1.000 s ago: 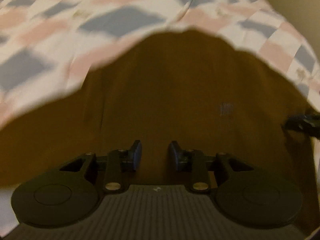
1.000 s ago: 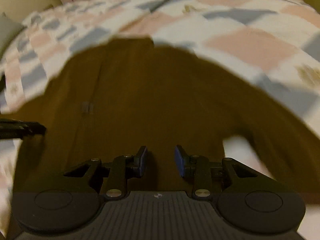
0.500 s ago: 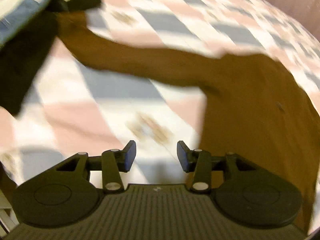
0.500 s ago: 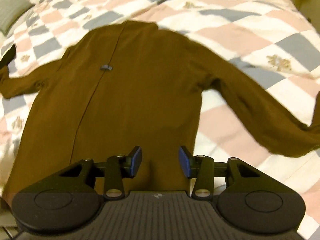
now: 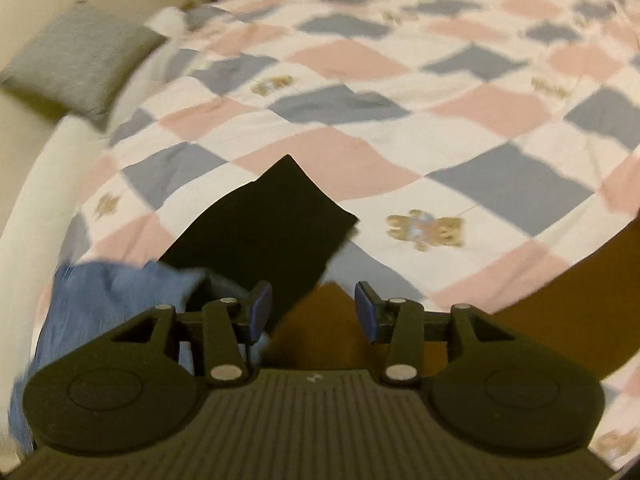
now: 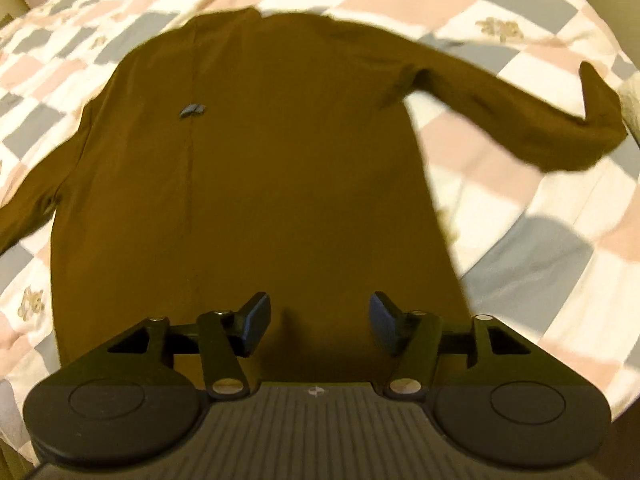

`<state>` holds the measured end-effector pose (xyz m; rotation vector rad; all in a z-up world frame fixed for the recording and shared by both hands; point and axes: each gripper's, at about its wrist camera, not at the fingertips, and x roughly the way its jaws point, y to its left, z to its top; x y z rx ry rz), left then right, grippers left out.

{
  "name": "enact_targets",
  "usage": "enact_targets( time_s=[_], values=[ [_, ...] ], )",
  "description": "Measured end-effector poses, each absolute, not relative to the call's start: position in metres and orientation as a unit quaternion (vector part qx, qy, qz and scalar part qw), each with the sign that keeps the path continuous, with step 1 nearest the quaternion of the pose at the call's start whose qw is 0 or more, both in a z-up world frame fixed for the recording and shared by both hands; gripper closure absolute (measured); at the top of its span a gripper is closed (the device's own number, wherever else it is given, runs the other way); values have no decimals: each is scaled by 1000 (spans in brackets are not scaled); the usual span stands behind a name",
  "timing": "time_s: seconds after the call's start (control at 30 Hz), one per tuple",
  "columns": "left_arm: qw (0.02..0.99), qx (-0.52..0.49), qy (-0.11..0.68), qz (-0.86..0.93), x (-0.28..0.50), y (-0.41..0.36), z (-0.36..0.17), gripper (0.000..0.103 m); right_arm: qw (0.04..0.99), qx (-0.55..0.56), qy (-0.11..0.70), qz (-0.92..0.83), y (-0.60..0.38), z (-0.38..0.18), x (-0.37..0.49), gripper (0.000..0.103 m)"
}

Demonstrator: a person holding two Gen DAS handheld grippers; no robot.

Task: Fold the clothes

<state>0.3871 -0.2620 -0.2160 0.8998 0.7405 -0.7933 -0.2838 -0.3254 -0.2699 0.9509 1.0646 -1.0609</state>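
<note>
- Brown long-sleeve top lies flat on the checked quilt, collar end far, hem end near the right gripper. Spread out like this so both sleeves and the side edges are reachable for folding.
- Its sleeve on the right of that view sticks out sideways with the cuff bent back; probably needs folding in over the body first.
- Small dark tag or clip sits on the centre seam; can't tell which.
- Right gripper: jaws wide apart, nothing between them, hovering over the hem. Looks staged for a grab at the bottom edge.
- Left gripper: also wide open, empty. A corner of brown fabric shows between and below the pads; contact unclear.
- Left view also shows a black garment and a blue one lying beside the top's left side, apparently parked clear of the work area.
- Grey cushion at the bed's far edge, well apart.
- Judgement: folding not started; the top is only laid out.
</note>
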Motion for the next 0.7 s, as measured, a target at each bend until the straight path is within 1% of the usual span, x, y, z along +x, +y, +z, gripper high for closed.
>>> enact_targets(
  time_s=[0.07, 0.13, 0.17, 0.2, 0.23, 0.3, 0.43, 0.5, 0.6, 0.7],
  values=[
    [738, 436, 354, -375, 404, -276, -237, 56, 625, 413, 478, -458, -315, -272, -267, 40],
    [722, 459, 370, -362, 412, -282, -264, 59, 622, 405, 491, -456, -310, -273, -252, 38],
    [715, 466, 384, -353, 416, -282, -275, 76, 621, 402, 494, -457, -308, -273, -246, 38],
    [711, 470, 394, -344, 418, -281, -285, 99, 619, 401, 497, -457, -308, -272, -240, 38],
    [714, 467, 395, -341, 417, -277, -288, 103, 619, 400, 497, -458, -307, -271, -236, 38],
    [733, 445, 379, -349, 412, -265, -280, 103, 622, 394, 495, -462, -308, -268, -230, 38],
    [822, 339, 352, -291, 422, -221, -223, 103, 623, 394, 483, -472, -309, -263, -227, 38],
    [855, 334, 329, -222, 432, -199, -207, 103, 622, 403, 475, -474, -310, -264, -229, 37],
    [861, 362, 318, -163, 434, -178, -200, 103, 623, 414, 464, -474, -312, -267, -238, 36],
    [866, 348, 318, -169, 402, -166, -181, 97, 623, 415, 450, -487, -318, -268, -260, 36]
  ],
)
